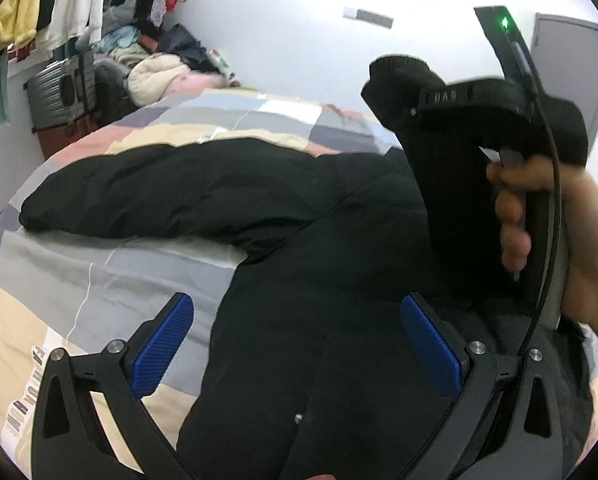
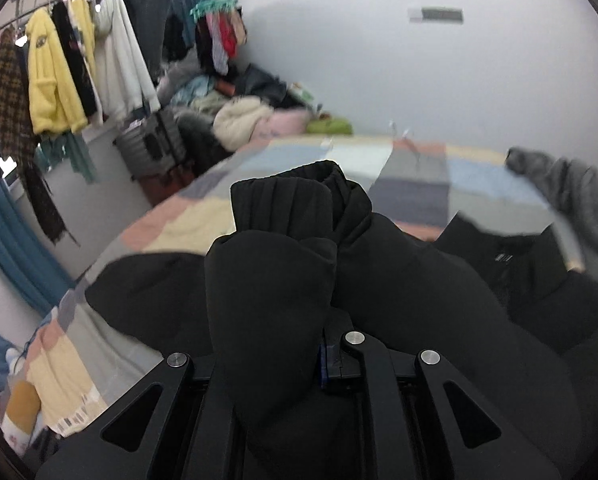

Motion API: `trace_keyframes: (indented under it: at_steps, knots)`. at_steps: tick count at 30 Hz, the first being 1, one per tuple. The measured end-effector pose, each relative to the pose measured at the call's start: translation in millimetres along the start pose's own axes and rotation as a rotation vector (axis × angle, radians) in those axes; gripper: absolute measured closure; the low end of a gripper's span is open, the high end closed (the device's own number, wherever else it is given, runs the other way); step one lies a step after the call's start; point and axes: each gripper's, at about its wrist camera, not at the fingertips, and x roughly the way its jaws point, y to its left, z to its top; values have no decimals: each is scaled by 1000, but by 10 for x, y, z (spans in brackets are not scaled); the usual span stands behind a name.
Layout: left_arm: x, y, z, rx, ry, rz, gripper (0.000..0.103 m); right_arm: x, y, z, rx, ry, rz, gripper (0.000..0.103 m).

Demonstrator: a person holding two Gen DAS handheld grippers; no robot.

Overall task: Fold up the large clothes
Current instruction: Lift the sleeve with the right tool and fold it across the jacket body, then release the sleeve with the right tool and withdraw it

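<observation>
Barely started imo: my right gripper [image 2: 299, 344] is clamped on one sleeve [image 2: 275, 248] of the black jacket [image 1: 299, 320], left gripper [image 1: 295, 340] gaping empty, other sleeve [image 1: 159, 192] sprawled unfolded.

The black coat [image 1: 259, 208] sprawls across the middle of the bed [image 1: 99, 264], one sleeve reaching left, so the open passage lies over bare patchwork cover at the near left and along the far side. In the left wrist view the right gripper [image 1: 395, 92], clamped on a raised sleeve cuff, and the hand [image 1: 547, 216] holding it block the right side. The left gripper [image 1: 299, 340] has its fingers spread above the coat's body. Beyond the bed's far left corner, a suitcase [image 1: 55, 92], a heap of clothes [image 2: 239, 116] and hanging garments [image 2: 55, 76] crowd the wall.
</observation>
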Motion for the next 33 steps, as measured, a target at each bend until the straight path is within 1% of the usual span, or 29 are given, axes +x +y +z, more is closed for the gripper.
trace_keyframes:
  at_steps: [5,7,10,11,13,15,17,19,21,23,25,28,31,33]
  knots:
    - [205,-12,-6,-9,33,-8,0,280,-171,-71,39,69,36,93]
    - [251,-22,-20,4,40,6,0,326,-216,-61,54,83,52,93]
    - [288,-37,-28,-1,46,-12,0,279,-175,-6,41,89,53,93]
    - [293,-40,-28,-3,45,-17,0,264,-171,3,37,88,56,91]
    - [299,-60,-21,-1,43,-18,0,177,-146,49,31,81,80,82]
    - [299,-85,-19,7,39,-20,0,99,-109,66,13,77,98,66]
    - [277,-121,-17,17,31,-30,0,-47,-49,111,-19,55,106,55]
    - [257,-151,-9,28,21,-33,0,-207,-19,152,-34,38,125,55]
    - [222,-196,-11,41,8,-40,0,-425,-18,182,-42,5,124,55]
    - [196,-239,-11,46,2,-55,0,-628,-35,189,-51,-27,111,55]
    - [162,-290,-13,61,-6,-63,0,-879,-85,175,-64,-63,76,55]
    - [88,-359,-44,109,-25,-40,0,-1200,-220,100,-64,-103,19,55]
    - [52,-355,-52,89,-18,-63,0,-1478,-393,-10,-60,-131,-51,54]
    - [4,-380,-54,92,-30,-63,0,-1679,-525,-131,-58,-148,-107,55]
